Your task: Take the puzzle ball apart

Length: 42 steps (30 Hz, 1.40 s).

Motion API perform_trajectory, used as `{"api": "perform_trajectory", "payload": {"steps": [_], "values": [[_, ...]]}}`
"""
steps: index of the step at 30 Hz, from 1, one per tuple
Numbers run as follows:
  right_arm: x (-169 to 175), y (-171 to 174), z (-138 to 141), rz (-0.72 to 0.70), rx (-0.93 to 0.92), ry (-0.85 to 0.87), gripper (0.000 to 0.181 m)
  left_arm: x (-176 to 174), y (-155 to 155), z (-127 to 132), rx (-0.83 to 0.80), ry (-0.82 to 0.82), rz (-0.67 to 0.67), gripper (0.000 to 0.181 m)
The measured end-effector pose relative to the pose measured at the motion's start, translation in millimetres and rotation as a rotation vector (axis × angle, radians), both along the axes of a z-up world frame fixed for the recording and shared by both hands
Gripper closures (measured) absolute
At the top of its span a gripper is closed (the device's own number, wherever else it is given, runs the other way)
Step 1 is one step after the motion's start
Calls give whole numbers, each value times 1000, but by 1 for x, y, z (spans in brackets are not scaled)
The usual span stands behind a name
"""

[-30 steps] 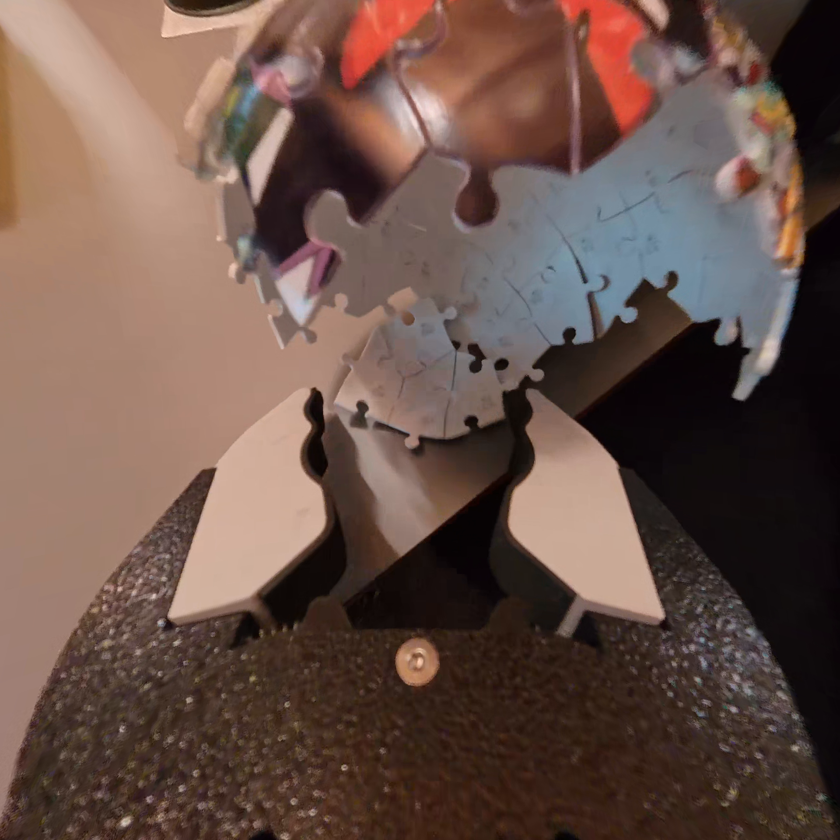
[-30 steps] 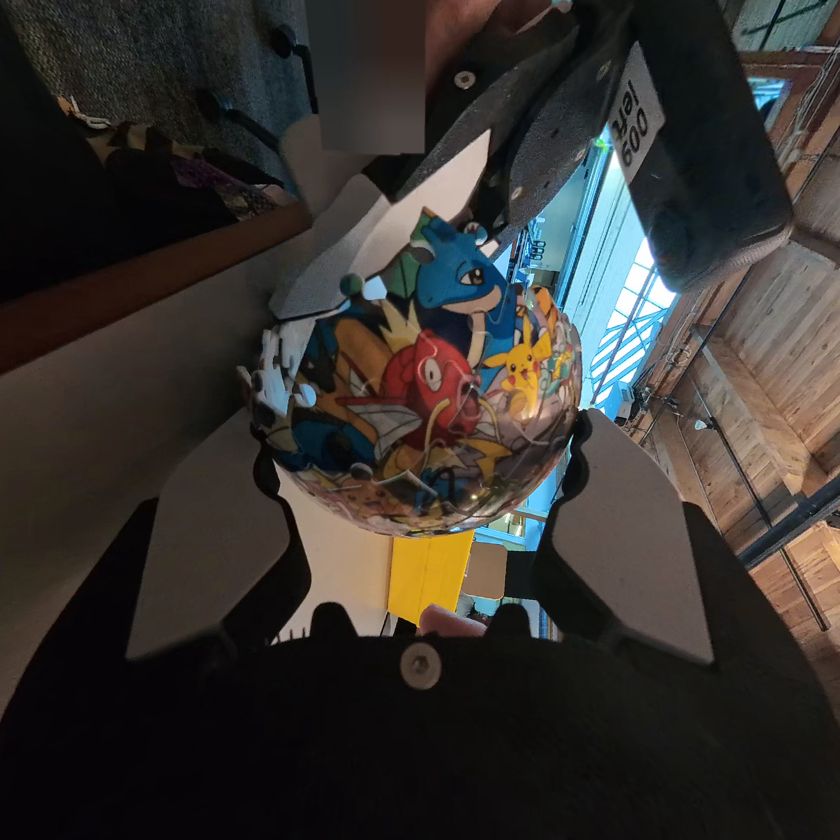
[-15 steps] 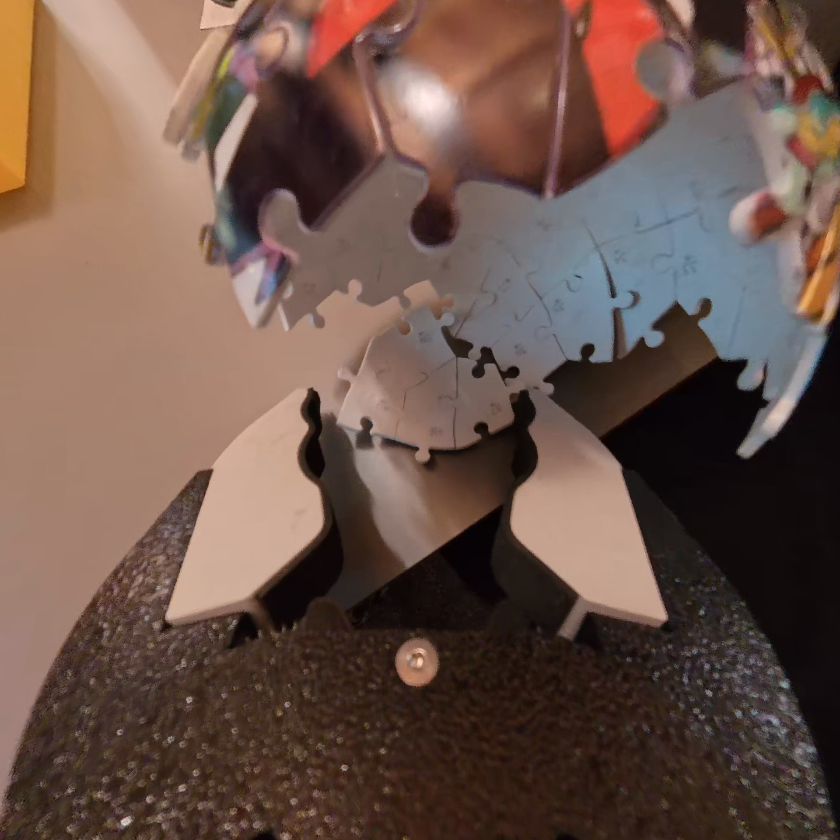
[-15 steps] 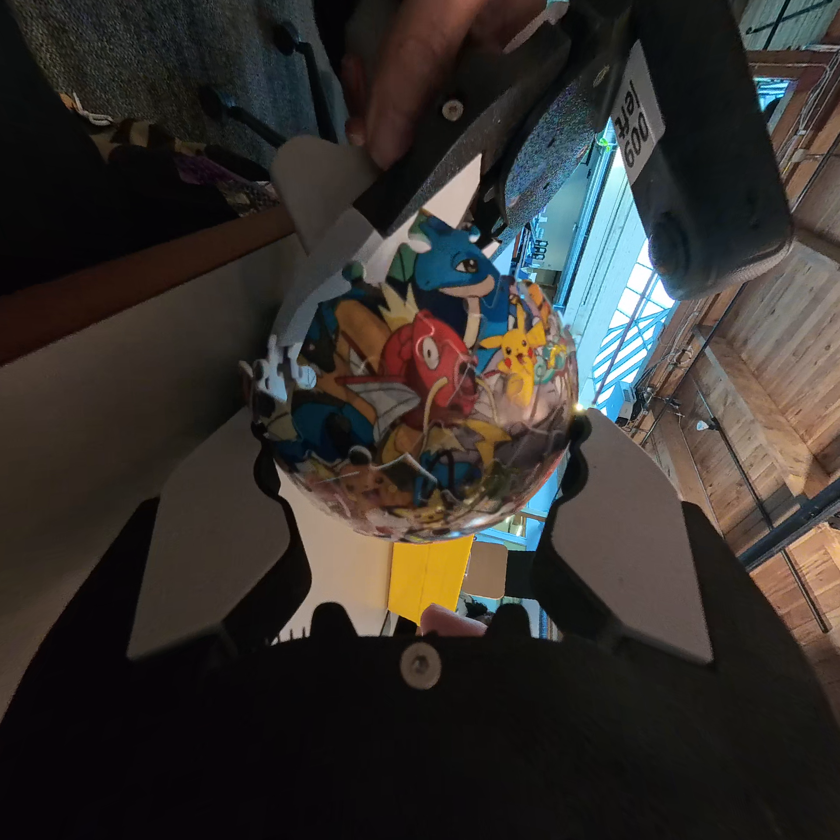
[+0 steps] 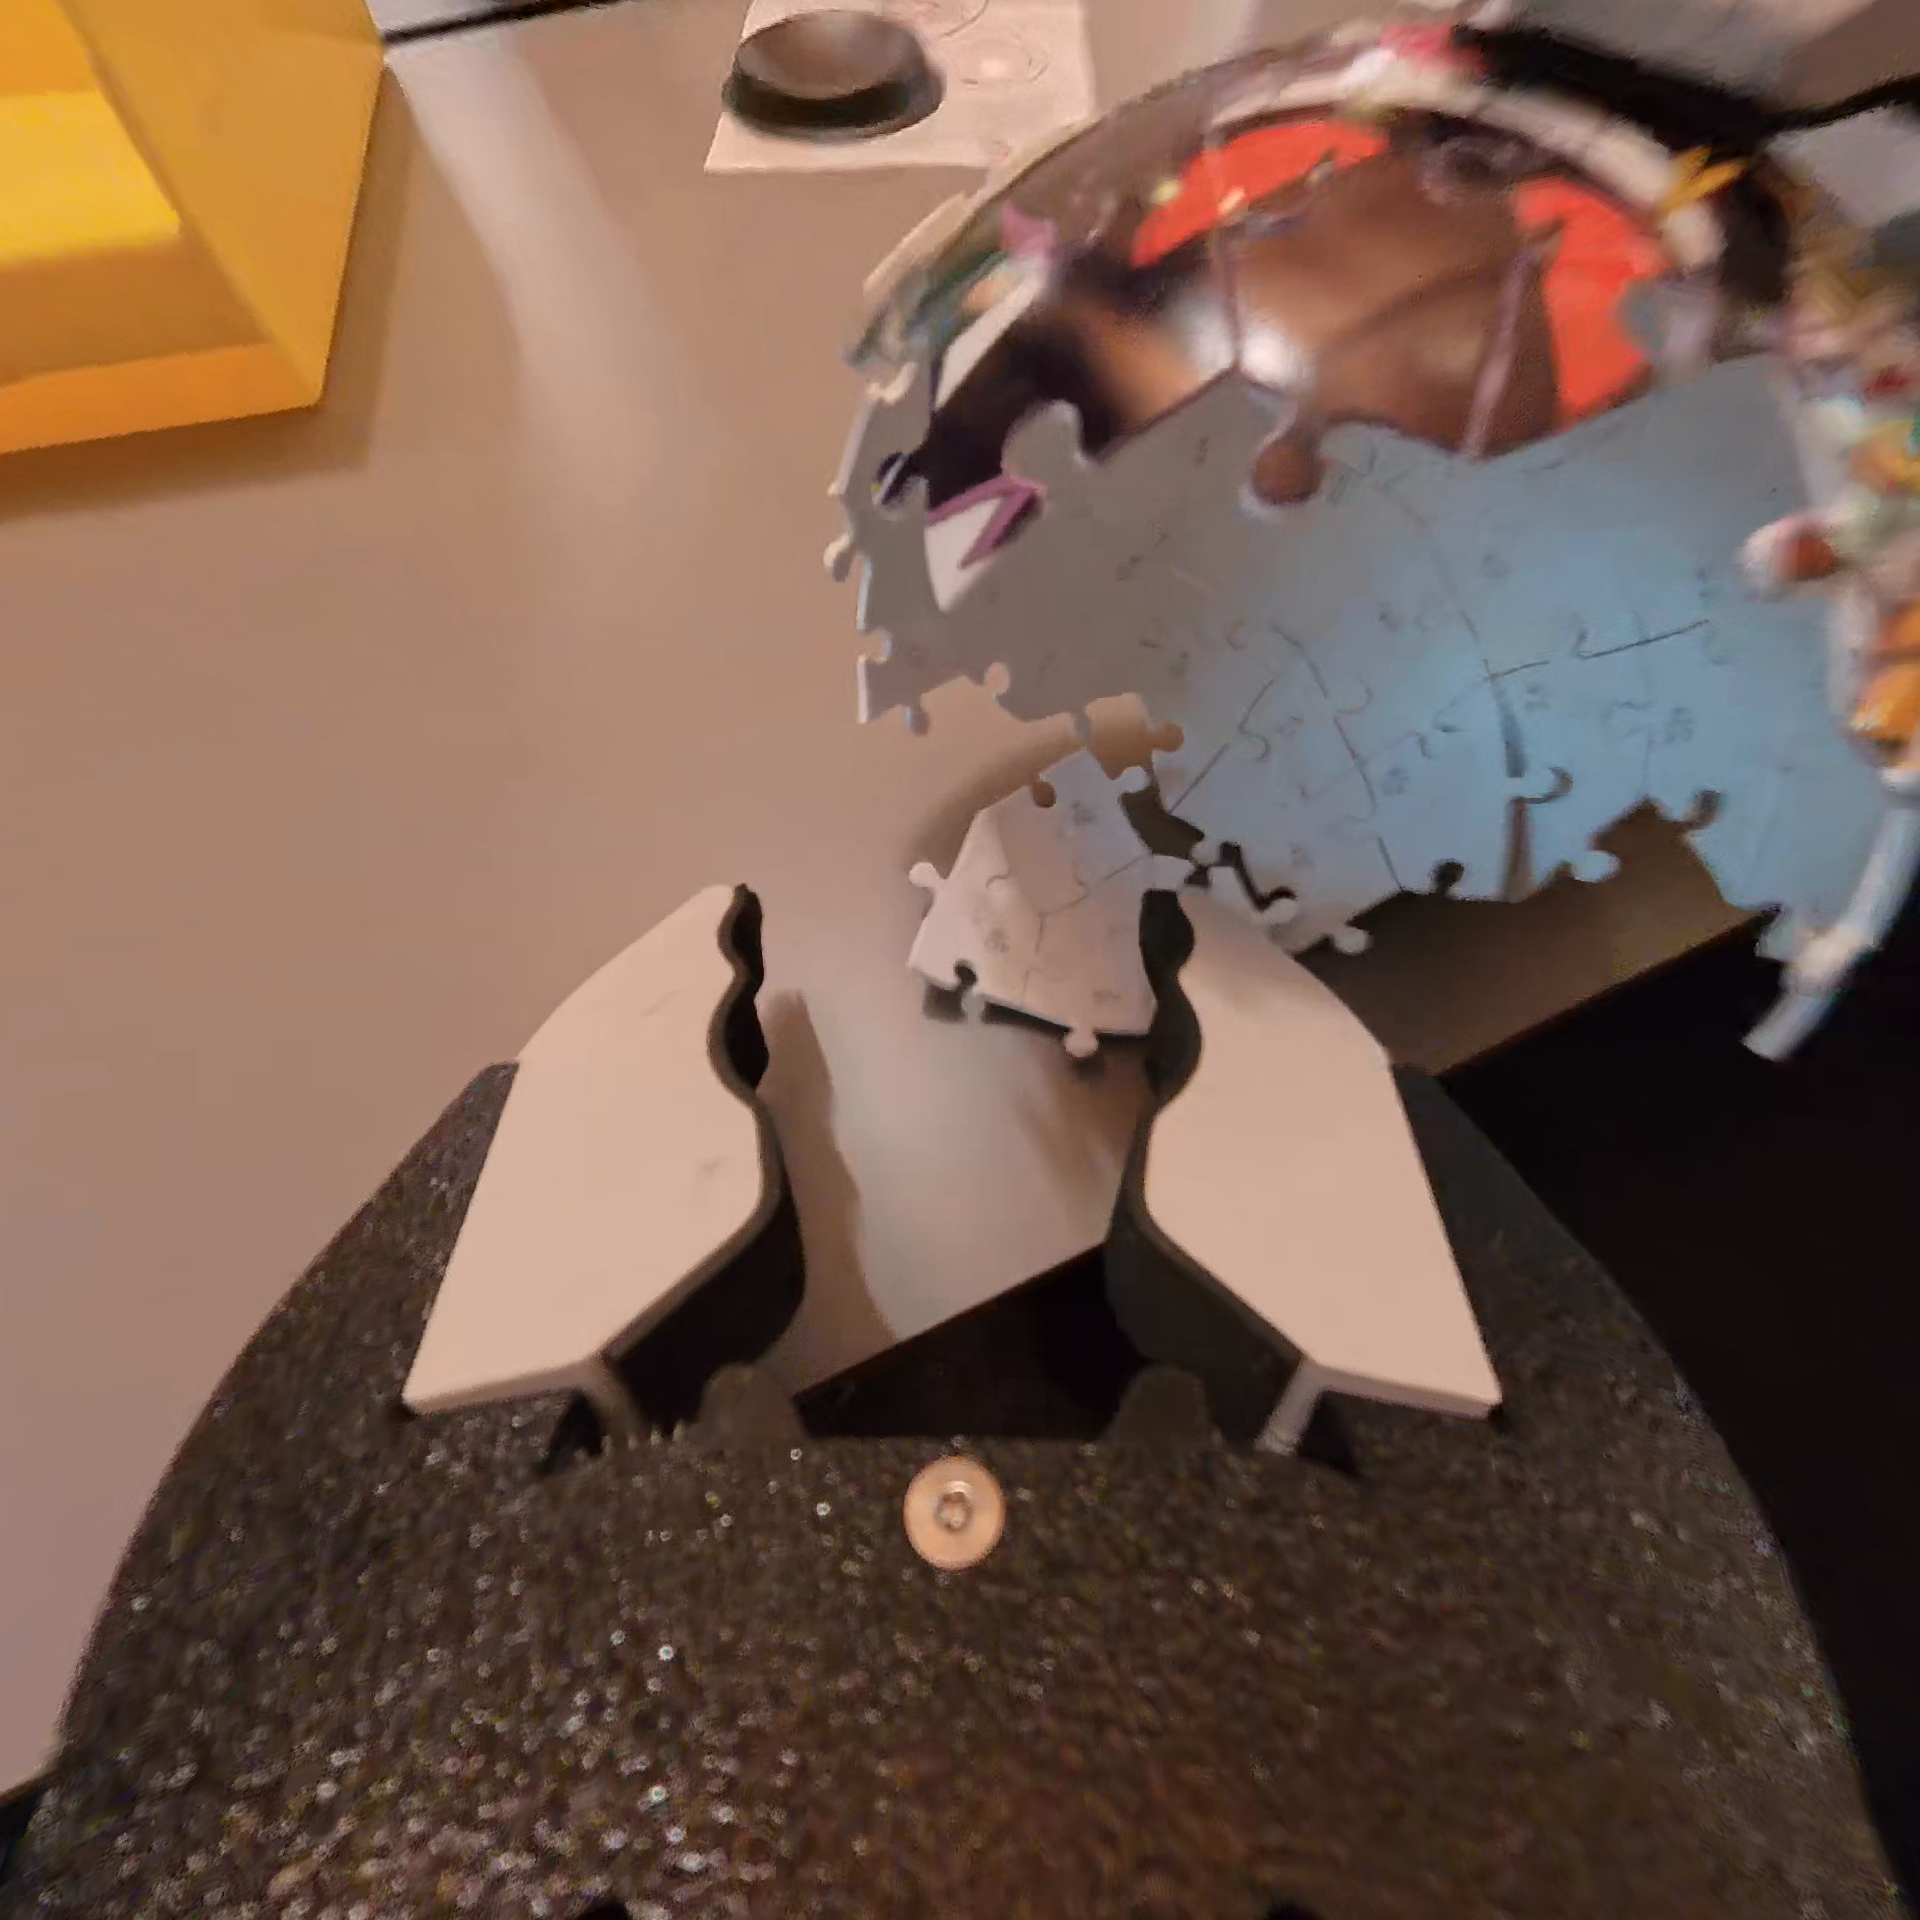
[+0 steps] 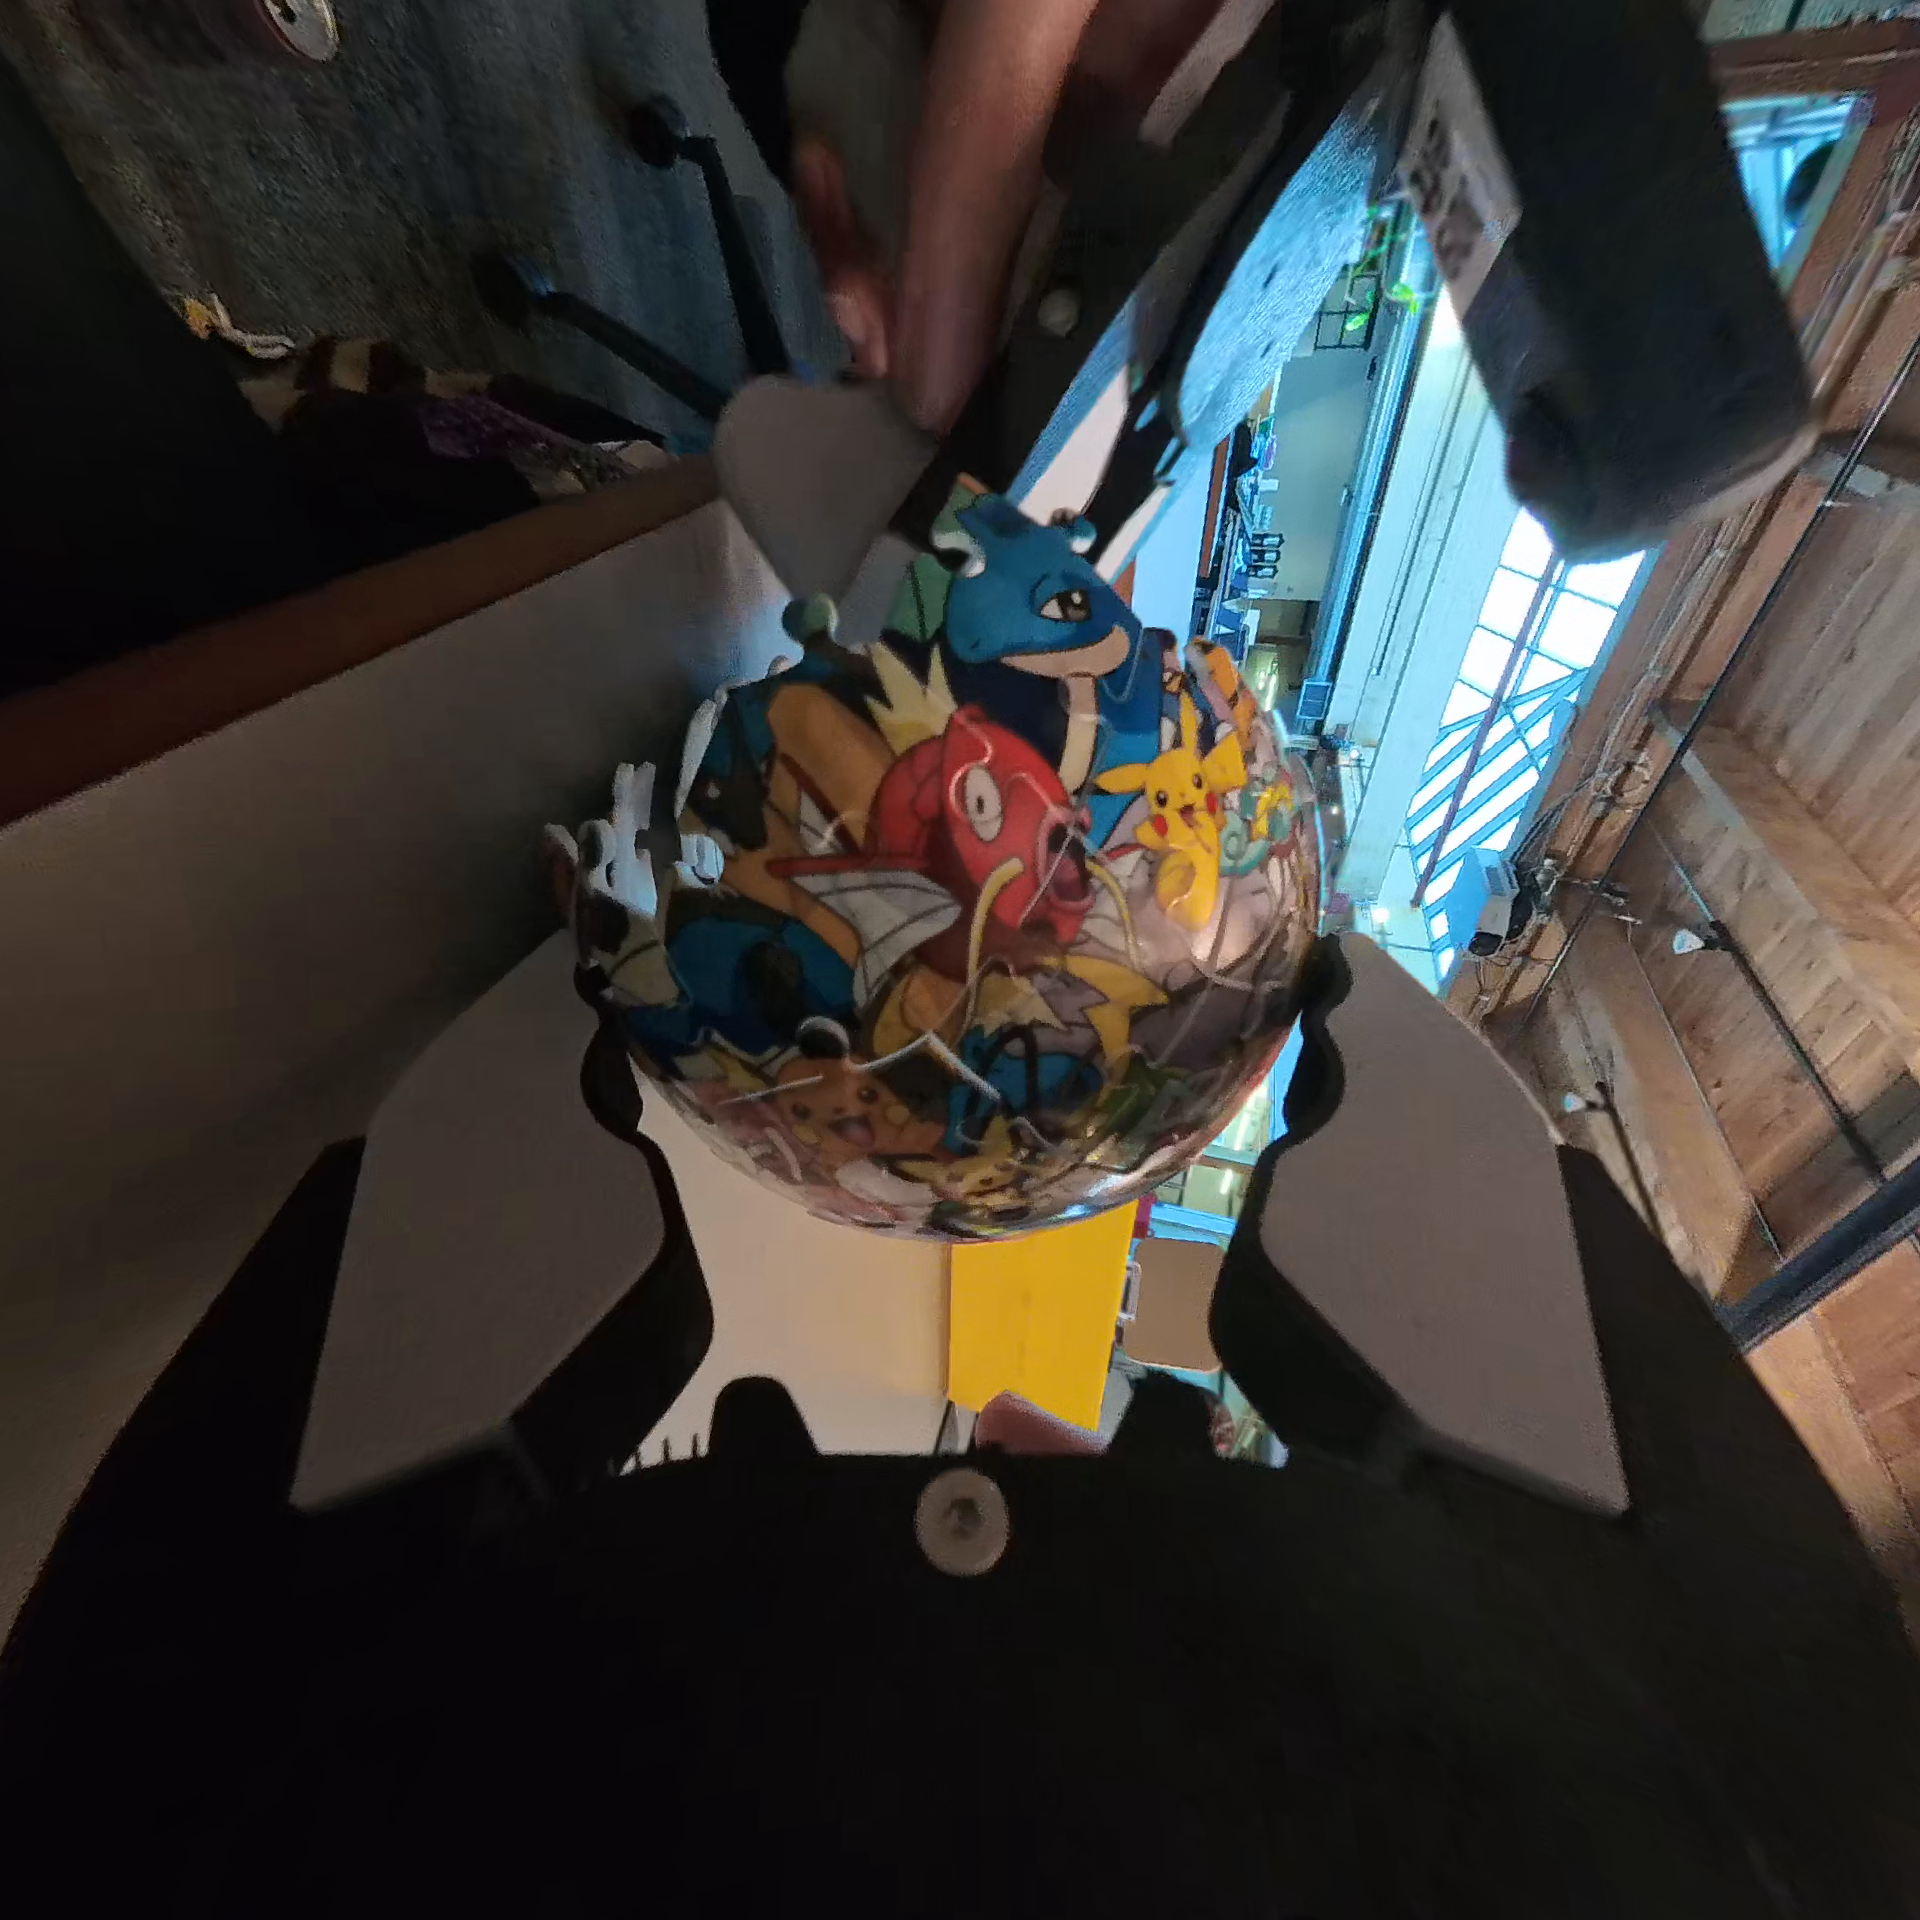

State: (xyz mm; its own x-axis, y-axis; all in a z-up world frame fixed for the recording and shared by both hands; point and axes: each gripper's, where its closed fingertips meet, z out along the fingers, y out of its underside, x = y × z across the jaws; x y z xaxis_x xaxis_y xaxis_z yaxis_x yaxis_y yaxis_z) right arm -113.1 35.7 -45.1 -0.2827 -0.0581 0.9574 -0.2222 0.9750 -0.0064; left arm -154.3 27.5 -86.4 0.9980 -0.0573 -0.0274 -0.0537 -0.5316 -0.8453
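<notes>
The puzzle ball (image 6: 966, 914) is a glossy shell printed with cartoon creatures and is part broken open. My right gripper (image 6: 958, 1003) is shut on it, one finger on each side. The left wrist view shows its white inside (image 5: 1455, 644) and a jagged open edge. A small cluster of white-backed pieces (image 5: 1039, 925) hangs bent from that edge. My left gripper (image 5: 953, 909) is open around the cluster, which touches only the right finger (image 5: 1247, 1091), with a gap on its left. The left gripper's fingers (image 6: 821, 468) also show at the ball's top.
A beige table (image 5: 416, 727) lies below, its edge (image 5: 1558, 1029) running to dark space on the right. A yellow box (image 5: 156, 208) stands at the far left. A black round object (image 5: 831, 73) sits on paper at the back. A person's hand (image 6: 966, 208) holds the left gripper. Left tips and right tips are each some 40 centimeters from the black round object (image 5: 831, 73).
The left gripper has swung so the ball sits farther right in its view and the yellow box appears. The cluster no longer spans both fingers. The right gripper still holds the ball.
</notes>
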Motion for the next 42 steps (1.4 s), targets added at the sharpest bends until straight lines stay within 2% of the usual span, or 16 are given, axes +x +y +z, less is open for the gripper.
{"api": "perform_trajectory", "payload": {"steps": [2, 3, 12, 18, 20, 22, 25, 28, 34, 42], "values": [[0, 0, 0, 6, 1, 4, 58, -3, 1, -11, -71, 43, 19, 111], [0, -1, 0, 7, 2, 6, 58, 0, 2, -14, -88, 46, 1, 106], [1, 0, 1, 23, -12, 10, 58, 10, 6, -11, -77, 4, -42, 101], [1, -1, 1, 30, -14, 15, 58, 0, -1, 1, -61, -179, 39, 115], [2, -1, 1, 30, -14, 16, 58, 7, -7, 2, -75, -184, -2, 121], [2, -1, 1, 30, -13, 16, 58, 13, -11, 5, -52, -139, -59, 126], [2, -1, 1, 30, -14, 16, 58, 27, -11, 4, -24, -57, -164, 146], [2, -1, 1, 31, -6, 19, 58, 30, -6, -8, -76, -17, -173, 144], [2, -2, 2, 32, 1, 20, 58, 28, 1, -13, -107, 57, -144, 142], [2, -2, 2, 31, -1, 18, 58, 29, 6, -14, -113, 65, -160, 144]]}}
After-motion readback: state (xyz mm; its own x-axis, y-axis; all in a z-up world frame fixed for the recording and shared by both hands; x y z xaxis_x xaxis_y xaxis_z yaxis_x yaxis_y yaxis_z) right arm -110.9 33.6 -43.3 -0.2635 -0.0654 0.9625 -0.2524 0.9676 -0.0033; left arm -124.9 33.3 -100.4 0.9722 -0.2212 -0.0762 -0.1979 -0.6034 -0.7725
